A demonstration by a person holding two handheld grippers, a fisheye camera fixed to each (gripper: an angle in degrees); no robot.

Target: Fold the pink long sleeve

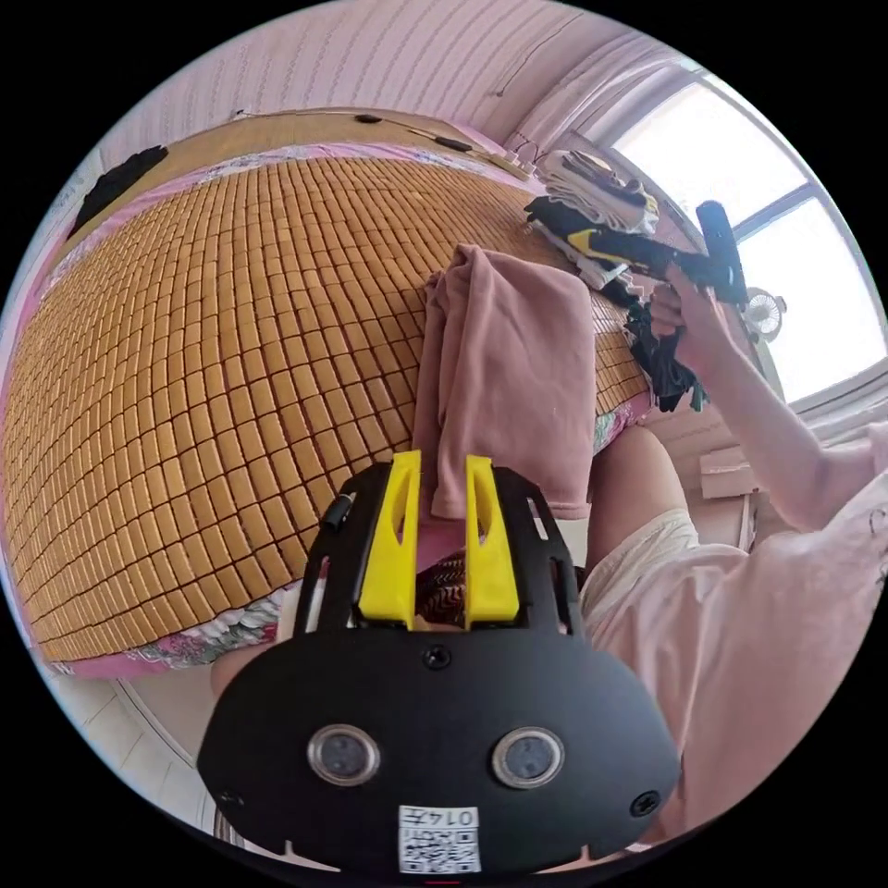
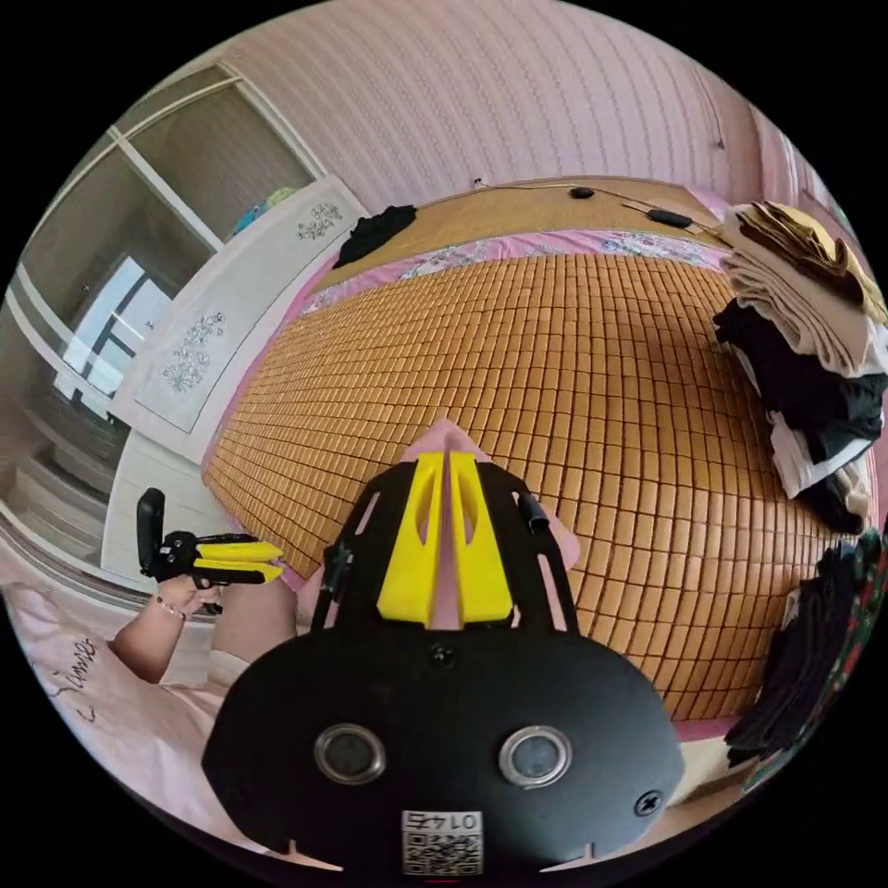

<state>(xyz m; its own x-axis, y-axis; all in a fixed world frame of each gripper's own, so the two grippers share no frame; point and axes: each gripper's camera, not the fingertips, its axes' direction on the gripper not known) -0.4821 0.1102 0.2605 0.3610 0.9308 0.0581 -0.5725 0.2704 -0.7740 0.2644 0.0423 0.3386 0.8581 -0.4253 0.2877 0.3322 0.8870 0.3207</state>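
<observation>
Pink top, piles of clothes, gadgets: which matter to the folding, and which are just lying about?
In use:
pink long sleeve
left gripper
right gripper
bamboo mat, underneath

Lying about:
stack of folded clothes
dark garment at the bed's far end

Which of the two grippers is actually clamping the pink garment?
The right gripper: its yellow jaws pinch together with the pink long sleeve caught between them. The left gripper's jaws stand apart, with the cloth hanging beyond them.

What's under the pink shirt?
The pink shirt lies folded on the bamboo mat covering the bed, its near end hanging past the edge by the left gripper. Whatever sits beneath the cloth itself is covered.
</observation>
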